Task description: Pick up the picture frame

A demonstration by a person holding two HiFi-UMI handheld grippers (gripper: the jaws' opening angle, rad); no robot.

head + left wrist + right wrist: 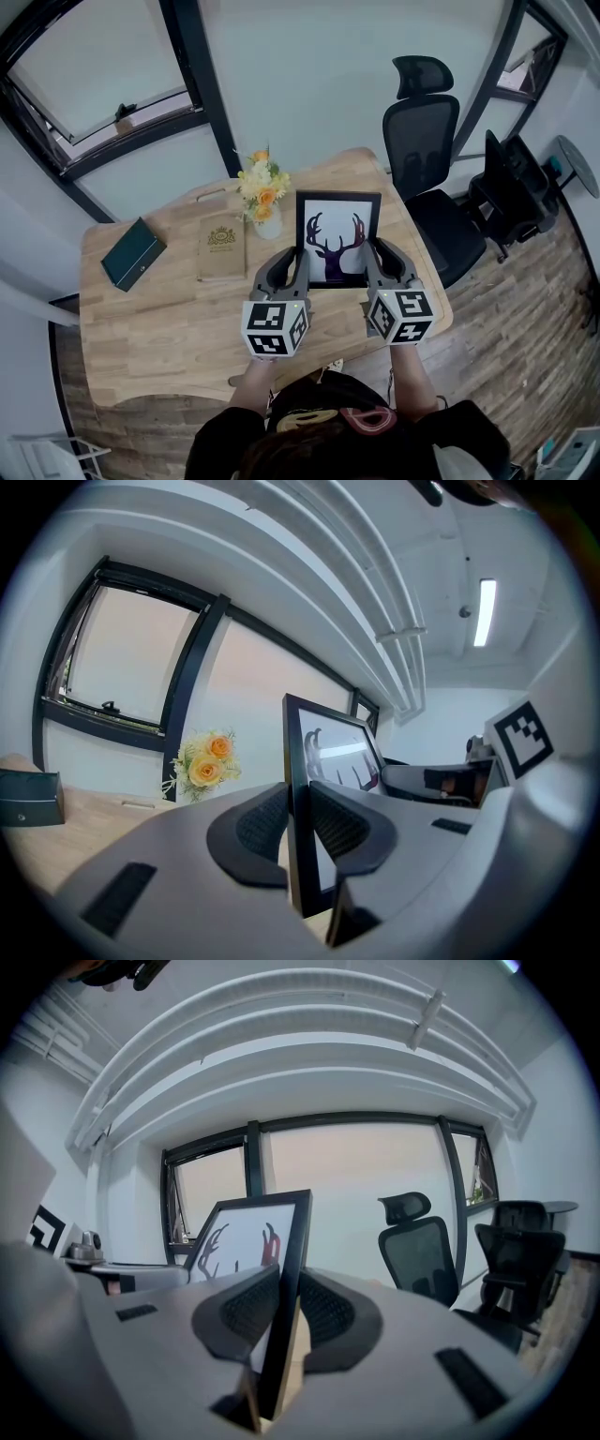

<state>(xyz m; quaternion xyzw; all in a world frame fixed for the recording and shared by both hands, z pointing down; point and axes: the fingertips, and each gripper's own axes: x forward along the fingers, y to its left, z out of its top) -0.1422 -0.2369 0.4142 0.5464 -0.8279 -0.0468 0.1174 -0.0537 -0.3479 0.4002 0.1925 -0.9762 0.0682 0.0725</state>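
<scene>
Picture frame [338, 238]: blk border, white bkgd, dark antlered-deer silhouette

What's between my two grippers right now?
The picture frame with the antler print stands there. The left gripper clamps its left edge and the right gripper its right edge. The head view shows this.

No legible text or numbers anywhere.
</scene>
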